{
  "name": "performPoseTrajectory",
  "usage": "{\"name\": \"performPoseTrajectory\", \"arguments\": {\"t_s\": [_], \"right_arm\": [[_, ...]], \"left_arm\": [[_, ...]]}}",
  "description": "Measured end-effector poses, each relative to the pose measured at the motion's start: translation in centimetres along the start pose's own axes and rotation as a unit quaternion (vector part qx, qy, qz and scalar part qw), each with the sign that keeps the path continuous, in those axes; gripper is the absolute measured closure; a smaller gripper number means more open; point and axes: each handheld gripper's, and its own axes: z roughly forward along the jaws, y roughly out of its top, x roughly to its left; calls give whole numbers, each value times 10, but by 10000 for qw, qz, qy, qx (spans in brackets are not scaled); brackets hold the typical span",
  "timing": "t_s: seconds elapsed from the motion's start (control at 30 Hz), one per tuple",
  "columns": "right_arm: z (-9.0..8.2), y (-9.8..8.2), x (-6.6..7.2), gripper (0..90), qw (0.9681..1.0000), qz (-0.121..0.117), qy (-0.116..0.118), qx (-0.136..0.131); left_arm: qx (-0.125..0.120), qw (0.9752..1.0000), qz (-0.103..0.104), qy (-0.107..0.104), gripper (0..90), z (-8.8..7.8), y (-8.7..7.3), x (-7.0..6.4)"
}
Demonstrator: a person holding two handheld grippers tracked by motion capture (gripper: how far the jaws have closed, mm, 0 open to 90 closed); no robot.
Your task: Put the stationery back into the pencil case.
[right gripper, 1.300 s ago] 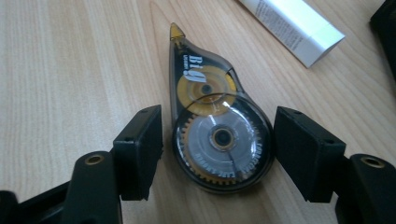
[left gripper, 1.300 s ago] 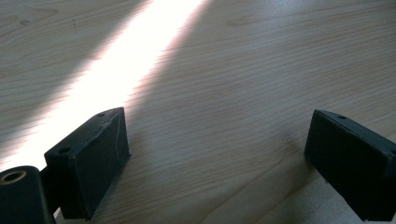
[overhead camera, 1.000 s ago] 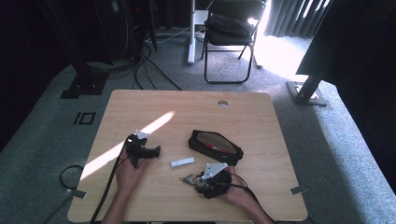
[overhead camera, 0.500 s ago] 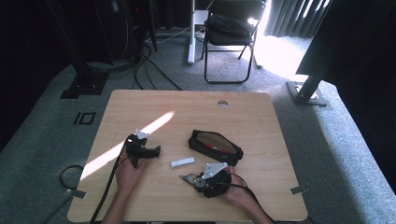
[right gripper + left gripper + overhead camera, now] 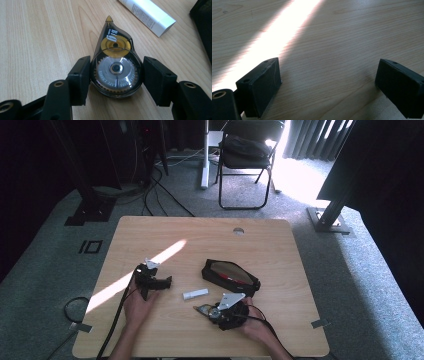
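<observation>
A dark, teardrop-shaped correction tape dispenser with a yellow spool lies flat on the wooden table. It sits between the pads of my right gripper, which touch its two sides. The jaws have just been closing on it. In the high view the right gripper is near the table's front edge and points left at the dispenser. My left gripper rests at the left, held by a hand. Its pads stand wide apart over bare wood beside a sunlit stripe.
A white stick-shaped package lies between the two grippers, just beyond the dispenser. A black pencil case lies open to the right of centre. Cables trail off the front edge. A chair stands beyond the table.
</observation>
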Motion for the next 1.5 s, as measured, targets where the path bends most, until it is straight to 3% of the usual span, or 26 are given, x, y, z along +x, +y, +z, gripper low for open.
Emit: {"name": "performPoseTrajectory", "arguments": {"t_s": [1.5], "right_arm": [[-33, 13, -9, 413, 9985, -38, -367, -407]], "left_arm": [[4, 10000, 4, 2, 65, 0, 0, 0]]}}
